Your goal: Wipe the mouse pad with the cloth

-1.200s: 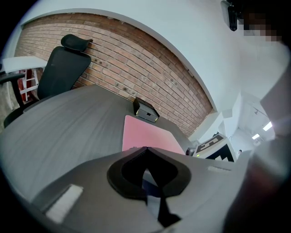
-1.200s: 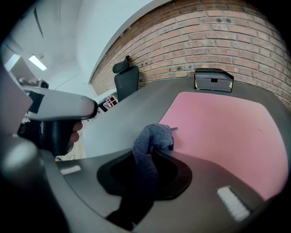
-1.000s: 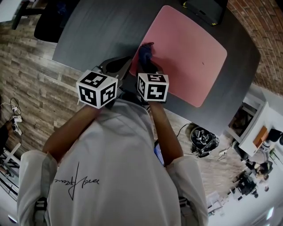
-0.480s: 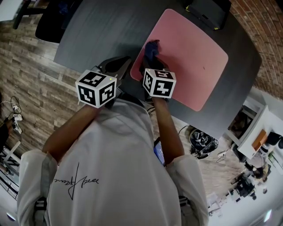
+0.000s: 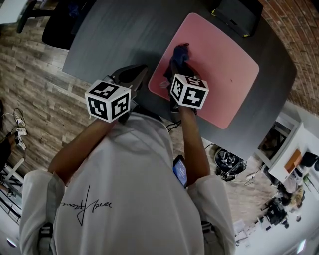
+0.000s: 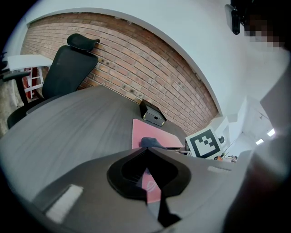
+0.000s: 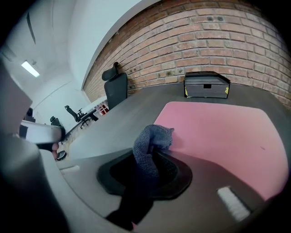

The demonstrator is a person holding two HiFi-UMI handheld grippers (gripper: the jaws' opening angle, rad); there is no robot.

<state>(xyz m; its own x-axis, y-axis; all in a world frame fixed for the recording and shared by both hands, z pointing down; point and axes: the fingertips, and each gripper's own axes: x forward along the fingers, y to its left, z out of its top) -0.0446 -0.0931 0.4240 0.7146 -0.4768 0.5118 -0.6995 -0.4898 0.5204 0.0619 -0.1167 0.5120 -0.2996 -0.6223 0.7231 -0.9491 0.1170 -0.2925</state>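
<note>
A dark grey round table (image 5: 114, 35) stands on wood-plank flooring (image 5: 40, 99) before a brick wall (image 7: 218, 41). A black box (image 5: 234, 12) at the table's 1 o'clock is cut off by the head view's top edge. The rounded pink mouse pad (image 5: 224, 69) is plain and flat, its near-left corner hidden behind the right gripper (image 7: 153, 157). That gripper is clamped on a bunched blue-grey knit cloth (image 7: 152, 136) at the pad's 9 o'clock. The left gripper (image 6: 148, 150), jaws together and empty, is just off the pad's 8 o'clock edge.

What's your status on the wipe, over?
Right gripper shut on blue-grey knitted cloth, cloth on pink mouse pad. Left gripper shut, empty. Nothing blocking on pad.
</note>
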